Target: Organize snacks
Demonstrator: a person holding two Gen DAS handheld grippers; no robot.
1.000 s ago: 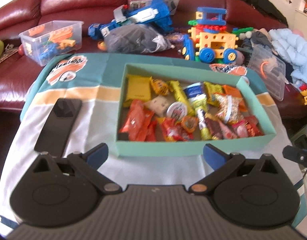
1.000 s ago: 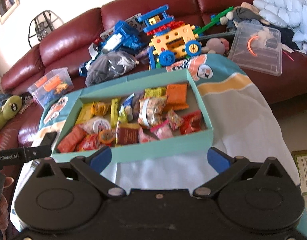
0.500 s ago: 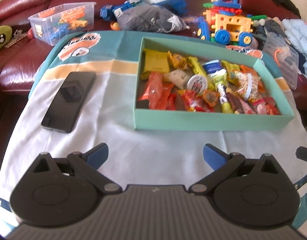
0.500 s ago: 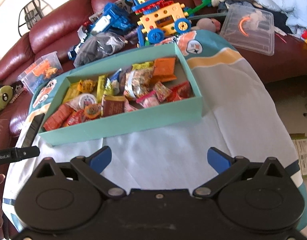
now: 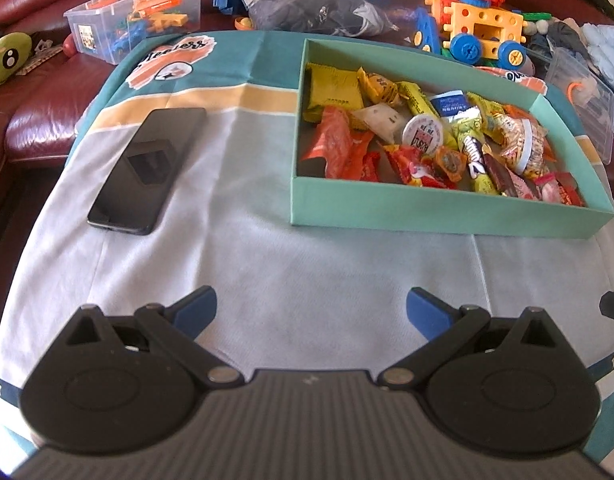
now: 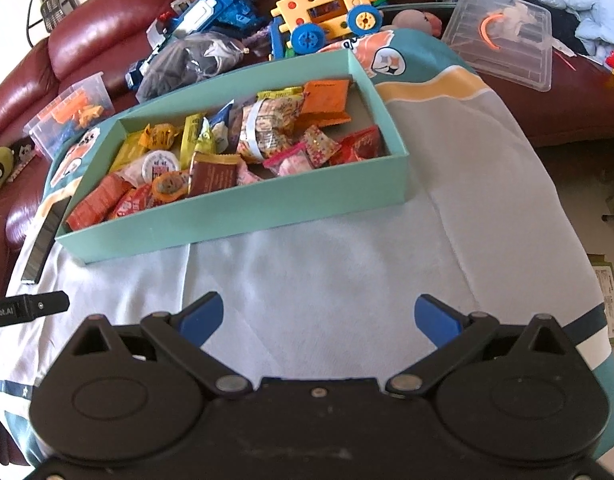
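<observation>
Both grippers, left and right, hovered over the near edge of the tabletop, jaws spread wide and empty. Phone lay toward the left edge. Snacks sat piled loose inside the box toward the far right corner; none lay on the cloth. Toys beyond, on the sofa. Pile fits either a finished gather or a sort pending.
</observation>
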